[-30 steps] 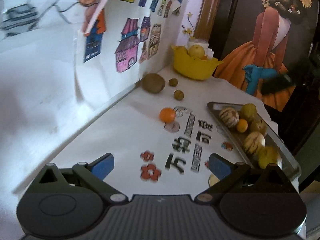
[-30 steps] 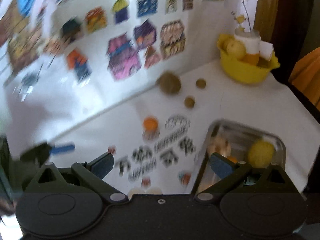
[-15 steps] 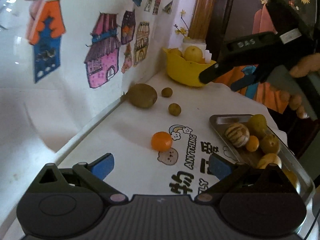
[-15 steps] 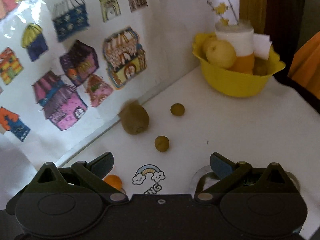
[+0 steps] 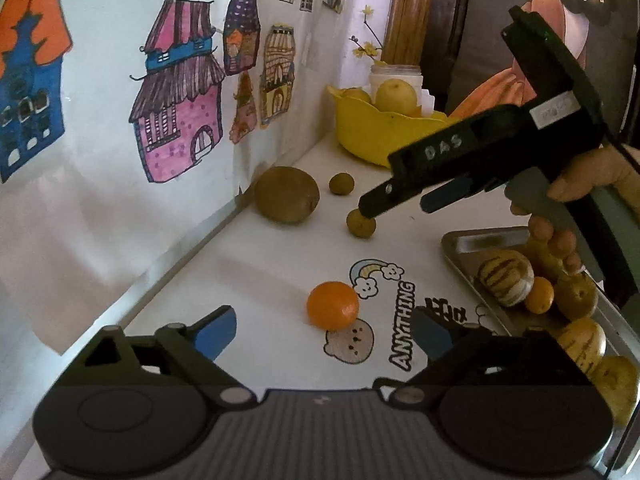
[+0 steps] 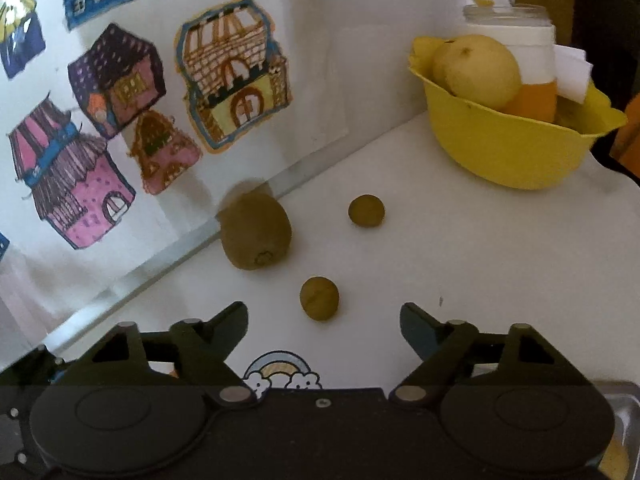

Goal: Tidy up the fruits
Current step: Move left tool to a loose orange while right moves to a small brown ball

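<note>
- Two tools in play, both empty, both with jaws closing from near full spread; nothing pressed by any pad yet.
- Right tool (image 6: pixel 322 322): small brown round fruit (image 6: pixel 319 298) lying on the white worktop (image 6: pixel 480 264) just ahead of the gap, roughly centred between the two fingers, not touched by either. Seen from the left wrist view, same tool (image 5: pixel 384 200) reaching in from the right, tip directly over that fruit (image 5: pixel 360 227).
- Left tool (image 5: pixel 324 334): orange (image 5: pixel 333 305) sitting just ahead of the gap, slightly left of centre, between the blue pads (image 5: pixel 216 330) but clear of them.
- Key relation: each target straight ahead of its own tool, so a short forward-and-down push judged enough before the pinch. Both fruits round, no long axis to align with.
- Nearer hand: right for the small brown fruit, left for the orange.
- Pose: right tool pitched steeply down toward the worktop, held in a hand (image 5: pixel 592 176) at right, above the tray; left tool tilted down less steeply, low over the printed cloth.
- Other loose fruit: kiwi (image 6: pixel 256 236) against the foot of the wall, second small brown fruit (image 6: pixel 366 211) further back toward the yellow bowl (image 6: pixel 508 152).
- Metal tray (image 5: pixel 460 264) at right already carrying several fruits; likely destination, judged only.
- Risk: small fruit apt to roll if one finger arrives first.
</note>
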Action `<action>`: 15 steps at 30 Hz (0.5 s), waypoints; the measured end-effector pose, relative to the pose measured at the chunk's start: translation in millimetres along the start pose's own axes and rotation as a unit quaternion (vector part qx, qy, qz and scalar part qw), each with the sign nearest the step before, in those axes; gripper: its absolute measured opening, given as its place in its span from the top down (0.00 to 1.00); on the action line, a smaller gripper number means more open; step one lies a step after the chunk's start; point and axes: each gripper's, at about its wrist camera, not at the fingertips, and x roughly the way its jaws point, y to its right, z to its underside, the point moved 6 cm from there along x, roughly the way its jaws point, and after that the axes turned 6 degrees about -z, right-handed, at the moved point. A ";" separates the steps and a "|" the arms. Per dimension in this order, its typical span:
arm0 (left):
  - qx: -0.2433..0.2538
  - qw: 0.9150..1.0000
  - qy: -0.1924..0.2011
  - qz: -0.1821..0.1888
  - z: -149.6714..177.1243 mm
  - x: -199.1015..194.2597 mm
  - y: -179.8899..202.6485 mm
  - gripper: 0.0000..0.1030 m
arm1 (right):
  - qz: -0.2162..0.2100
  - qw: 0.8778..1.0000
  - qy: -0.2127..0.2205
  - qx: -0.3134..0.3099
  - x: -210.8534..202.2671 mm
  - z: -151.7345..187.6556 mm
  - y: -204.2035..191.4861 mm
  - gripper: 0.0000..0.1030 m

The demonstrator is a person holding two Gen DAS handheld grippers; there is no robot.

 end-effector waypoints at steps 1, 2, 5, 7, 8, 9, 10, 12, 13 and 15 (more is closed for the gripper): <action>0.001 1.000 0.000 0.001 -0.6 1.6 0.7 0.11 | -0.005 1.000 -0.002 -0.003 2.4 0.0 -0.8 0.23; 0.001 1.000 -0.001 0.001 -1.0 2.6 1.4 0.14 | -0.009 1.000 -0.004 -0.003 3.9 0.2 -1.1 0.24; -0.002 1.000 -0.003 0.004 -1.8 5.4 2.8 0.19 | -0.016 1.000 -0.007 -0.001 9.5 -0.3 -1.9 0.30; -0.002 1.000 -0.005 0.005 -2.0 7.7 3.8 0.24 | -0.016 1.000 -0.008 -0.001 12.0 -0.7 -1.8 0.35; -0.001 1.000 -0.006 0.004 -2.1 8.8 4.3 0.27 | -0.017 1.000 -0.008 -0.001 13.3 -0.9 -1.6 0.36; 0.000 1.000 -0.007 0.004 -2.5 9.7 4.6 0.28 | -0.016 1.000 -0.008 -0.001 14.9 -1.2 -1.7 0.38; 0.000 1.000 -0.007 0.003 -2.6 10.4 4.8 0.31 | -0.015 1.000 -0.008 -0.001 16.4 -1.5 -1.7 0.40; -0.002 1.000 -0.006 0.001 -2.5 11.1 3.9 0.34 | -0.015 1.000 -0.008 -0.001 18.4 -1.8 -2.2 0.42; -0.002 1.000 -0.006 -0.001 -2.3 11.7 3.7 0.36 | -0.015 1.000 -0.008 -0.003 19.7 -1.9 -2.4 0.42; -0.003 1.000 -0.008 -0.001 -1.6 13.6 4.0 0.39 | -0.011 1.000 -0.009 -0.006 21.0 -2.1 -3.2 0.44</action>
